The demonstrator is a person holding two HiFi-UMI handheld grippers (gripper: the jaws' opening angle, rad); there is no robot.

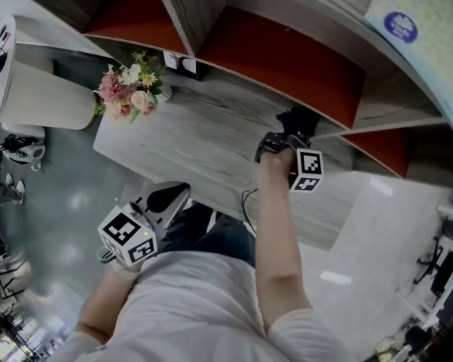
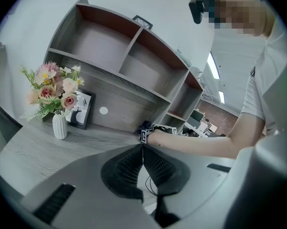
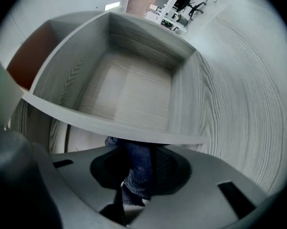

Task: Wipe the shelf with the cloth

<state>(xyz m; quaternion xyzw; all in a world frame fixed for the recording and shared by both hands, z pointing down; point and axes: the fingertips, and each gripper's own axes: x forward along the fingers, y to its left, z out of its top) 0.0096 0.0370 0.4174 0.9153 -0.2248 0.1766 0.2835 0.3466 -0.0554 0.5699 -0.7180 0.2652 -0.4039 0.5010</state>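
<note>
Both tools closed — left tool (image 2: pixel 143 149) empty, right tool (image 3: pixel 136 157) on cloth (image 3: pixel 139 174) half-hidden by shelf (image 3: pixel 110 126).

Bright even light, fisheye edges, soft shadows

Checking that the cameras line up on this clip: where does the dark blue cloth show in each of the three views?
Head view: cloth, centre right, at the right gripper's tip against the shelf.
Left gripper view: centre, small, beyond the outstretched arm.
Right gripper view: bottom centre, clamped in the tongs.
Shared landmark: the grey wood shelf.
</note>
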